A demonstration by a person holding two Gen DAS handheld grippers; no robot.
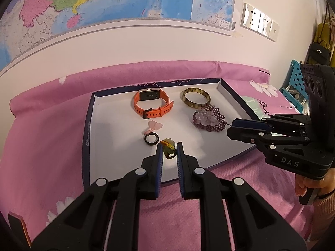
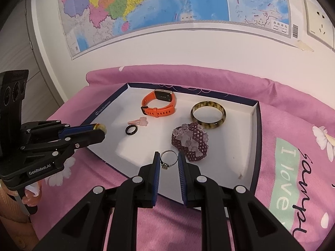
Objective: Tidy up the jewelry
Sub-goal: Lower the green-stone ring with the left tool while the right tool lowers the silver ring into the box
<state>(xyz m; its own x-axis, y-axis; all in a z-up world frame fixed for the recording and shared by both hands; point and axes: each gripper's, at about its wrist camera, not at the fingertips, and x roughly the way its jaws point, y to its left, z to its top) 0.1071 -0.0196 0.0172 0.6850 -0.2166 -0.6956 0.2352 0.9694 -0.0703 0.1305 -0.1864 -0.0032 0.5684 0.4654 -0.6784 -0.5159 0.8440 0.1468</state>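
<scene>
A shallow white tray (image 2: 254, 113) with a dark blue rim lies on a pink flowered bedspread (image 2: 293, 125) and holds the jewelry. At its far side sit an orange smartwatch (image 2: 159, 104), buckled into a loop, and to its right a mottled brown bangle (image 2: 208, 115) lying flat. Just nearer than the bangle, and touching it in the left wrist view, is a purple beaded bracelet (image 2: 191, 142) with pale crystal flowers. Toward the middle left lie a small pink flower clip (image 2: 139, 121) and, just beside it, a black ring (image 2: 131, 129).

The right gripper (image 2: 169, 160) pinches a silver ring (image 2: 168, 160) with a small stone between its blue pads, over the tray's near edge. The left gripper (image 1: 169, 149) is pressed onto a small green and yellow woven charm (image 1: 168, 148), held just near the black ring. A hand (image 1: 314, 185) grips the right tool's handle. On the wall behind hang a colourful map (image 2: 167, 6) and white sockets (image 1: 259, 21).
</scene>
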